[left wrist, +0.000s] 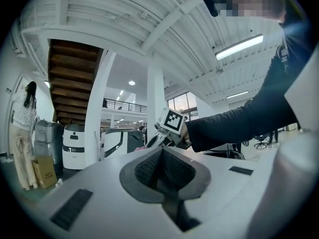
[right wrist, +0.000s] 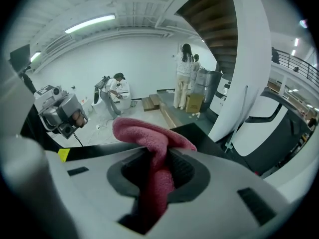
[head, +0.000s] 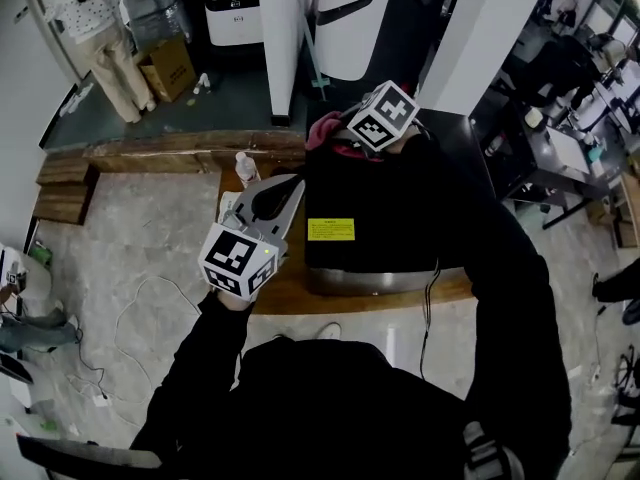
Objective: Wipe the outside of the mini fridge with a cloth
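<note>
At the far left top corner of the black mini fridge (head: 400, 208), right gripper (right wrist: 158, 159) clamps pink cloth (right wrist: 144, 133). Left gripper (left wrist: 163, 167), jaws together and empty, hovers beside the fridge's left side.

No word or number can be read anywhere. On top of the mini fridge (head: 400, 218), near its left edge, a yellow label (head: 331, 229) carries dark print too small to make out. The cube of the left gripper (head: 288, 186), just left of the fridge, and that of the right gripper (head: 335, 136), over its far edge, bear black-and-white square markers, patterns rather than letters. A cardboard box (head: 170, 68), well beyond the fridge, shows an illegible dark mark.
</note>
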`<state>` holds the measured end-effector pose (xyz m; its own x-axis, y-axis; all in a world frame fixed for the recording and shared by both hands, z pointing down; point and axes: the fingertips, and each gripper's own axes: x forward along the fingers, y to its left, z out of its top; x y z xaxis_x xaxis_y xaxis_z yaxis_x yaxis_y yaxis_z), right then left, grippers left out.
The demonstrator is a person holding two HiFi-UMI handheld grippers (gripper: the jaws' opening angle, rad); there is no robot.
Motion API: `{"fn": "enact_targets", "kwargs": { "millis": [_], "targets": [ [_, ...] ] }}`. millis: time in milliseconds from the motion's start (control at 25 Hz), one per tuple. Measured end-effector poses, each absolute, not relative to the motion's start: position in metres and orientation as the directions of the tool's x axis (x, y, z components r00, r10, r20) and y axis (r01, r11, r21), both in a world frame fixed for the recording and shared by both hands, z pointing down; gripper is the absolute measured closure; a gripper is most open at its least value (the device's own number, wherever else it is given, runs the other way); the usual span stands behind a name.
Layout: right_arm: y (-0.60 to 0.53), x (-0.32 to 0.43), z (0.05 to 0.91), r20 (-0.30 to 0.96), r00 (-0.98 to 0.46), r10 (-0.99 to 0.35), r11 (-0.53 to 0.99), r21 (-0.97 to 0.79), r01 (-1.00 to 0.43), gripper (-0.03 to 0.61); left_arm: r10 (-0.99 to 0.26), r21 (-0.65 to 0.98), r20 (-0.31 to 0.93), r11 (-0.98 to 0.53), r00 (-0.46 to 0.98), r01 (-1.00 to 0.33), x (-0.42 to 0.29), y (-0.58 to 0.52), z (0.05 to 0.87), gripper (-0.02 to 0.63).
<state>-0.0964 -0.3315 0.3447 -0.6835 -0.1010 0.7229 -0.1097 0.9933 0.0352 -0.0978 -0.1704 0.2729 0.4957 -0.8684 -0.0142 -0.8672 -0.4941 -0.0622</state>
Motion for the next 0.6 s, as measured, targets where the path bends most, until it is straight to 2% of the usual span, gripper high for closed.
{"fn": "enact_targets", "kwargs": {
  "millis": [600],
  "targets": [
    [-0.151,-0.049,0.351,0.786,-0.613,-0.085,0.981,-0.04,-0.188,0.494,-0.729,-0.013,-0.044,-0.683,0.683,-0.73,-0.078,-0.092,0.278,0.609]
  ]
}}
